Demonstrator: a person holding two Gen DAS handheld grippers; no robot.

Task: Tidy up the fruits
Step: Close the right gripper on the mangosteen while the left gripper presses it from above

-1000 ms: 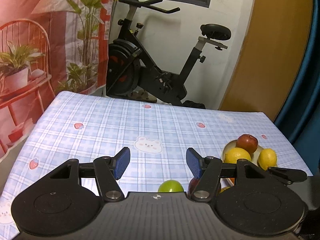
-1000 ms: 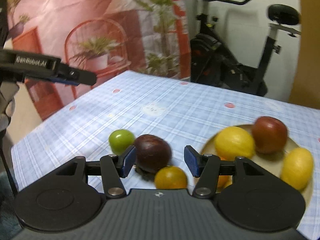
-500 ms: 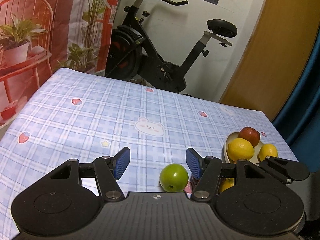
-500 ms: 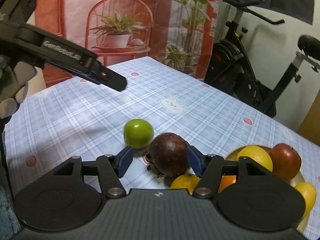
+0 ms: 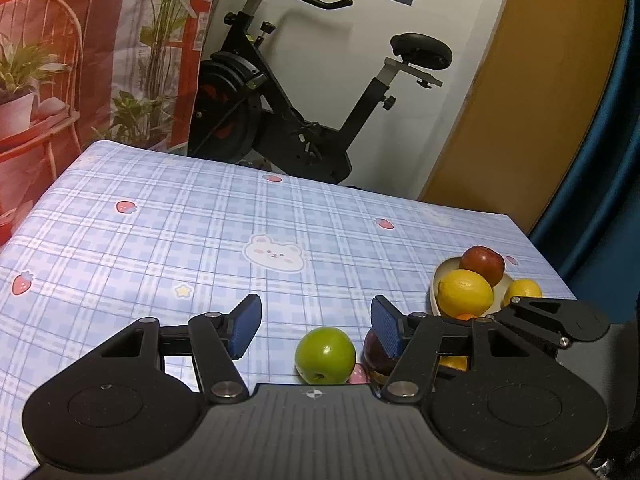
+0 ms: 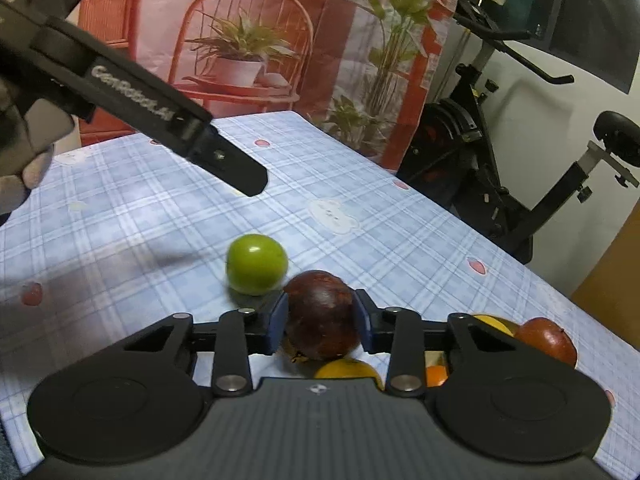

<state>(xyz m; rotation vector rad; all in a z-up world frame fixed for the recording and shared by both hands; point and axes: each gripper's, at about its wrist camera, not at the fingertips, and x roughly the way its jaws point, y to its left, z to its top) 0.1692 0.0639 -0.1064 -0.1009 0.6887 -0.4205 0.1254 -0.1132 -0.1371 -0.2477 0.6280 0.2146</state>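
Note:
My right gripper [image 6: 320,322] is shut on a dark purple round fruit [image 6: 322,316], its blue pads pressed on both sides, low over the table. A green apple [image 6: 256,264] lies just left of it on the blue plaid cloth. In the left wrist view my left gripper [image 5: 316,326] is open and empty, above the green apple [image 5: 325,355]; the purple fruit [image 5: 376,354] shows behind its right finger. A cream plate [image 5: 436,284] at the right holds a red apple [image 5: 482,264], lemons [image 5: 464,294] and an orange.
A small orange fruit [image 6: 348,368] lies below the purple fruit on the cloth. The left gripper's arm [image 6: 152,108] crosses the upper left of the right wrist view. An exercise bike [image 5: 304,92] stands beyond the table's far edge.
My right gripper has closed in on the purple fruit and now grips it. My left gripper has come nearer to the green apple and stays open.

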